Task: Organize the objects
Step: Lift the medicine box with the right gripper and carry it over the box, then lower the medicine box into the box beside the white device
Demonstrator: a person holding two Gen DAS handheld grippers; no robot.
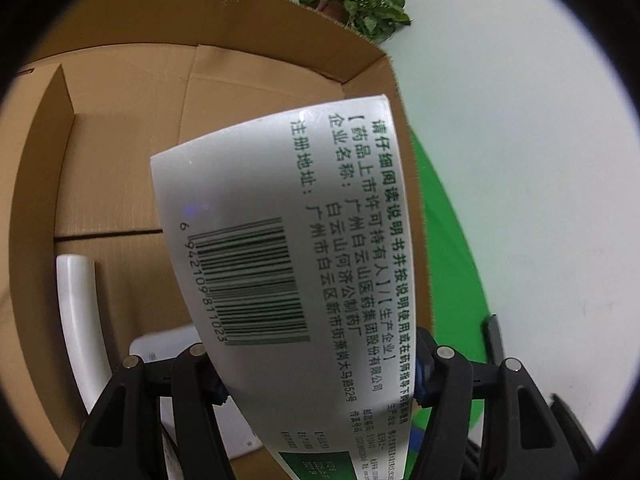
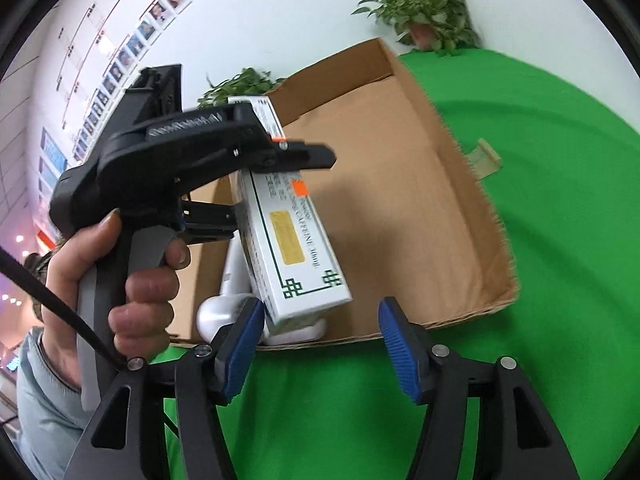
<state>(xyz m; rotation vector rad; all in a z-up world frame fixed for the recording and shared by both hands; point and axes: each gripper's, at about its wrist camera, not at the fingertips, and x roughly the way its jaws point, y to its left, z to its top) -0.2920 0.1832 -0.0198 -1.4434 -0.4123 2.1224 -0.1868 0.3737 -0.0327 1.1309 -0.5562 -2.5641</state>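
My left gripper (image 1: 320, 396) is shut on a white medicine box (image 1: 288, 248) with a barcode and green print, and holds it over the open cardboard box (image 1: 120, 152). The right wrist view shows the same medicine box (image 2: 296, 240) held in the left gripper (image 2: 244, 216) above the cardboard box (image 2: 400, 200). My right gripper (image 2: 320, 348) is open and empty, with blue pads (image 2: 400, 352), just outside the box's near wall over the green cloth.
White objects lie in the cardboard box: a curved white tube (image 1: 80, 320) and a flat white item (image 1: 168, 344), also seen as white shapes (image 2: 224, 308) in the right wrist view. Potted plants (image 2: 424, 12) stand behind. Green cloth (image 2: 540, 240) covers the table.
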